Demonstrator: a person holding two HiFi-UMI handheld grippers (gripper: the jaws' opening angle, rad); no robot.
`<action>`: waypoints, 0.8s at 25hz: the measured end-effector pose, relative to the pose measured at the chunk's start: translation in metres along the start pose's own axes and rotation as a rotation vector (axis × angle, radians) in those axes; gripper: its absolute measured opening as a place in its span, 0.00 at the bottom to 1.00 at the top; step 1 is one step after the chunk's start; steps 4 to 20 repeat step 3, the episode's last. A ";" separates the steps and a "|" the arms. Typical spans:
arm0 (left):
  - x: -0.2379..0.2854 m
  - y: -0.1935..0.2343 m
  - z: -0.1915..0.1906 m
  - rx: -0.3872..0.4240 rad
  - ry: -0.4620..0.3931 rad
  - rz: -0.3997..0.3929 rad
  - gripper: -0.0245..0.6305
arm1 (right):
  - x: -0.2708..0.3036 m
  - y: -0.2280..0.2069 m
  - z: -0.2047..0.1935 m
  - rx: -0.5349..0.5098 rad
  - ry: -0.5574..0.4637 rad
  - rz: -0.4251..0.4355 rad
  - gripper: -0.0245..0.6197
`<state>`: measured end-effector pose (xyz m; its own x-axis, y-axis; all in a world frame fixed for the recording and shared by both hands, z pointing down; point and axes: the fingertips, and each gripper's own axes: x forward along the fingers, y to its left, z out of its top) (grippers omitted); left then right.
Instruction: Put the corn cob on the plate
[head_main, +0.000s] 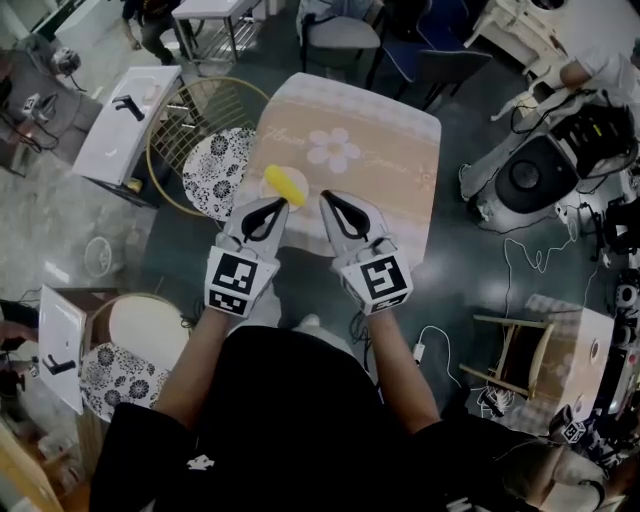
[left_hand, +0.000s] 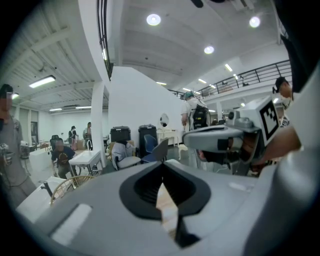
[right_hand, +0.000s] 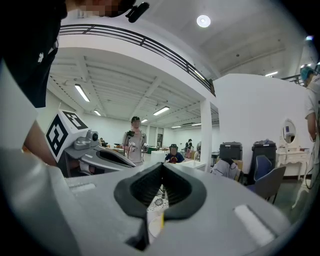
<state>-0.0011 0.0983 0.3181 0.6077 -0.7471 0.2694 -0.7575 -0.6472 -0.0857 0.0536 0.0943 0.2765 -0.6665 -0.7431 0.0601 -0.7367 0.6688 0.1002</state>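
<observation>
One corn cob (head_main: 285, 184) lies before the left gripper (head_main: 281, 209) and right gripper (head_main: 326, 199), both closed, empty.

Two grippers held out side by side, both closed.
The left gripper (head_main: 272, 207) and right gripper (head_main: 330, 203) reach forward from the person's waist, tips angled slightly toward each other and marker cubes (head_main: 238, 281) facing up. Each one's fingers (head_main: 256, 222) meet at the tips. Bare forearms (head_main: 196, 352) run back to the torso, elbows bent and tucked in.
</observation>
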 end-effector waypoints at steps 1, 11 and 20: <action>-0.003 -0.003 0.000 0.002 -0.002 0.000 0.04 | -0.003 0.002 0.000 0.002 -0.001 -0.002 0.04; -0.008 -0.010 0.001 0.005 -0.005 0.000 0.04 | -0.011 0.005 0.001 0.007 -0.002 -0.010 0.04; -0.008 -0.010 0.001 0.005 -0.005 0.000 0.04 | -0.011 0.005 0.001 0.007 -0.002 -0.010 0.04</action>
